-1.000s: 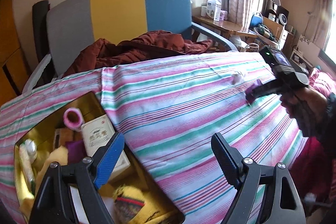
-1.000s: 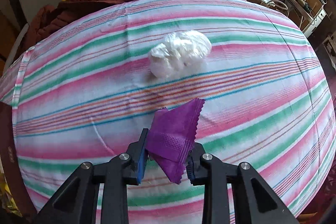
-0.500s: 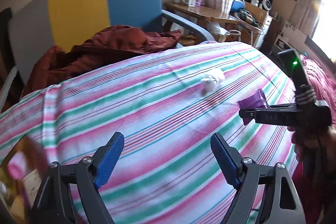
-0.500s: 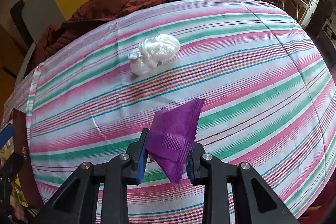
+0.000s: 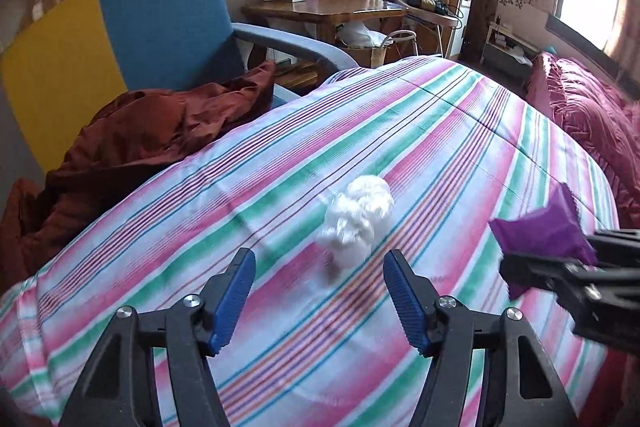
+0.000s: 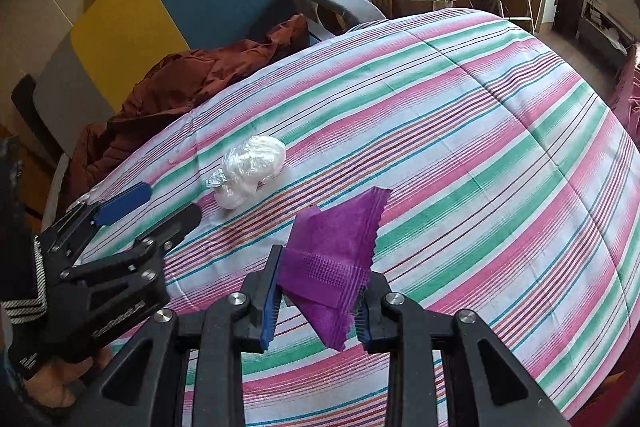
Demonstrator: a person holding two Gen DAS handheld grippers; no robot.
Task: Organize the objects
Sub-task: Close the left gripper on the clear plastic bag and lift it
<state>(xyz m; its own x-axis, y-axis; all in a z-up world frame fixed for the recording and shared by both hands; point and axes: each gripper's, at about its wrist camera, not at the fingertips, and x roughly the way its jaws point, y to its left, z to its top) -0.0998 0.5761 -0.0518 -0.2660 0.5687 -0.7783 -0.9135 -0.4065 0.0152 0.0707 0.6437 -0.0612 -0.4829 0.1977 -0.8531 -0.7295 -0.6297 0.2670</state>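
- Now my left tongs (image 5: 320,301), jaws just narrowing and empty, hover before the crinkly white plastic wad (image 5: 357,217); open striped quilt (image 5: 460,131) lies all round.
- My right tongs (image 6: 318,301) pinch a purple zigzag-edged sachet (image 6: 336,251).

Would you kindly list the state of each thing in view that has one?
left gripper: open, jaws just been closing, nothing between the pads
right gripper: shut on purple packet, lifted off the bedspread
white plastic wad: crumpled, lying free on striped bedspread
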